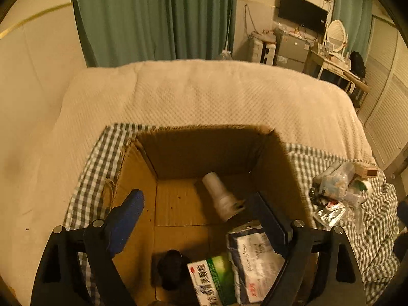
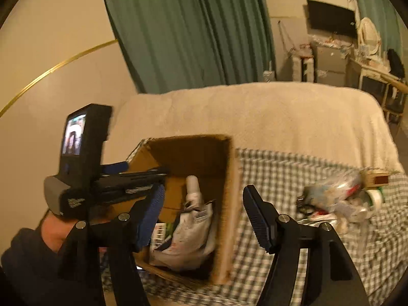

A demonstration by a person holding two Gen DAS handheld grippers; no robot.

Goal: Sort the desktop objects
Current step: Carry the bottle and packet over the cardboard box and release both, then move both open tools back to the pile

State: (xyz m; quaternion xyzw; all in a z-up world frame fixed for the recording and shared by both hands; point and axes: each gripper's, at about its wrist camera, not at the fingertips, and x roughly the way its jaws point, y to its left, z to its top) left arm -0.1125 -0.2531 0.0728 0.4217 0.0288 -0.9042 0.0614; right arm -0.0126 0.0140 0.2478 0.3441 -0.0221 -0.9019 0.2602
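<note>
Here, the white bottle (image 1: 221, 195) lies tilted on the floor of the open cardboard box (image 1: 139, 178), near the box's far wall, its cap end towards the camera. It sits between the 2 spread fingers of the left gripper (image 1: 201, 207) and touches neither pad; the jaws stand wide apart with nothing pressed between them. Nearer the box's front edge lie a white plastic packet (image 1: 255, 260), a green and white carton (image 1: 213, 280) just beside it, and a dark round object (image 1: 172, 267) too dim to identify.

In the right wrist view the same bottle (image 2: 192, 187) shows upright-looking behind the crumpled packet (image 2: 188, 232), both inside the box (image 2: 227, 204). The right gripper (image 2: 201, 201) hangs over the box's right wall, its left finger above the inside and its right finger outside over the checked cloth (image 2: 293, 178); its jaws are parted and hold nothing. The left gripper (image 2: 142, 176) reaches in from the box's left side, carried by a hand (image 2: 54, 232) in a dark sleeve.

Towards the cloth's right edge lies a pile of loose items (image 1: 336, 191), among them clear plastic bags, a tape roll (image 1: 363, 186) and a small wooden box (image 1: 367, 169).
</note>
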